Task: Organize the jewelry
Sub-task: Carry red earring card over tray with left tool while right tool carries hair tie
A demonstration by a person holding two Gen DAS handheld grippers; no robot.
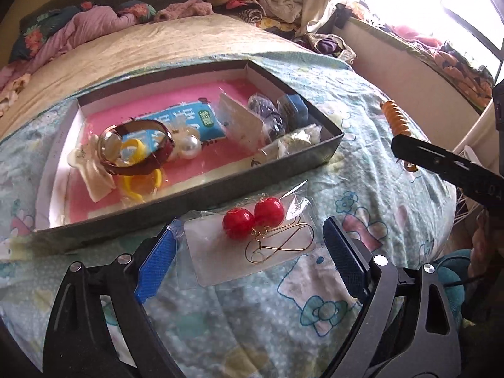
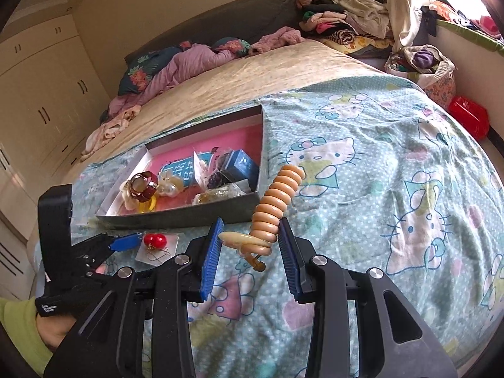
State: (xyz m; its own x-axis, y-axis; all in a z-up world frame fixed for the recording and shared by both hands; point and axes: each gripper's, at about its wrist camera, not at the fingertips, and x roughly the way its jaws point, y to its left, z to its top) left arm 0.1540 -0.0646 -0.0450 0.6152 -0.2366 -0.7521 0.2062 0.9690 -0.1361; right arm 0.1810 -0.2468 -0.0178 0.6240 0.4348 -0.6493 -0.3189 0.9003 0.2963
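Note:
A clear packet with red ball earrings [image 1: 252, 217] lies on the Hello Kitty sheet between the open fingers of my left gripper [image 1: 249, 252], just in front of the jewelry box [image 1: 189, 211]. It also shows in the right wrist view [image 2: 155, 241]. The box [image 2: 176, 212] has a pink liner and holds a brown bracelet [image 1: 138, 148], yellow rings, a pearl piece, a blue packet and bagged items. My right gripper [image 2: 250, 245] is shut on a tan beaded bracelet [image 2: 277, 201] that sticks up above the sheet; it also shows in the left wrist view [image 1: 395, 119].
The bed carries a beige cover, crumpled pink bedding [image 2: 176, 63] and piles of clothes [image 2: 340, 19] at the far end. White wardrobes [image 2: 41, 94] stand at the left. A red container [image 2: 469, 116] sits beside the bed at the right.

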